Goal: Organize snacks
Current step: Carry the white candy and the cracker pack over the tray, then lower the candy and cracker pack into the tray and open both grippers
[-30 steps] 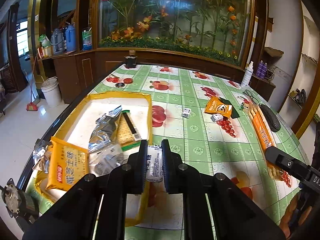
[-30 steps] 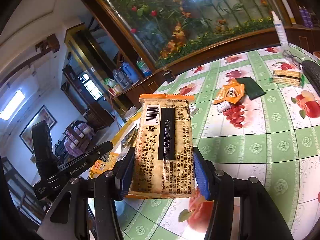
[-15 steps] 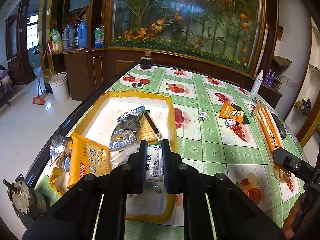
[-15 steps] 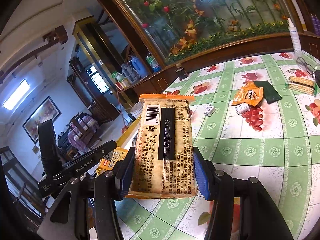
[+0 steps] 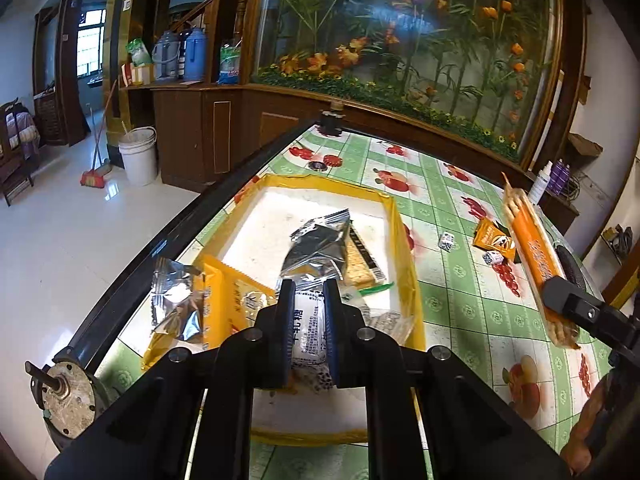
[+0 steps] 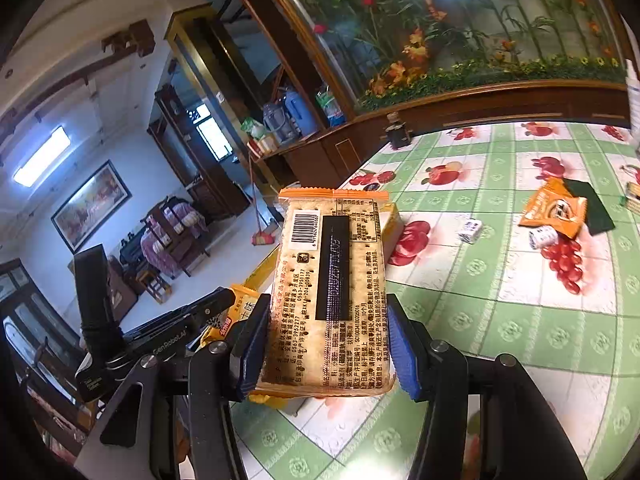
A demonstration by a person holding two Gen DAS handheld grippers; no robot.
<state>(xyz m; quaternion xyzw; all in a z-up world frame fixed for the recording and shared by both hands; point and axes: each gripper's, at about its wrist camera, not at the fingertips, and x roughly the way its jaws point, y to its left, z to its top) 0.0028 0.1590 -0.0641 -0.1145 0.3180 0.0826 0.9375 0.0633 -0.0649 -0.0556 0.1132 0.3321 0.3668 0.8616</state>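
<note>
My left gripper (image 5: 307,300) is shut on a small white candy packet (image 5: 307,328), which it holds above the near part of the yellow tray (image 5: 404,256). In the tray lie a silver packet (image 5: 320,246), a cracker pack (image 5: 360,264) and an orange-yellow packet (image 5: 228,300). My right gripper (image 6: 326,320) is shut on a tall cracker pack (image 6: 332,292) with its barcode side towards the camera. It holds the pack upright over the table, right of the tray. In the left wrist view this cracker pack (image 5: 532,256) shows edge-on at the right.
An orange snack packet (image 6: 554,208), a dark green packet (image 6: 592,208) and two small white candies (image 6: 470,232) lie on the green fruit-print tablecloth. A crumpled silver packet (image 5: 176,300) sits by the black table edge (image 5: 160,244). A black jar (image 5: 330,122) stands at the far end.
Both grippers have swung left with their loads. The left one has gone from the tray's right rim to over its inside. The right one has come nearer the tray.
</note>
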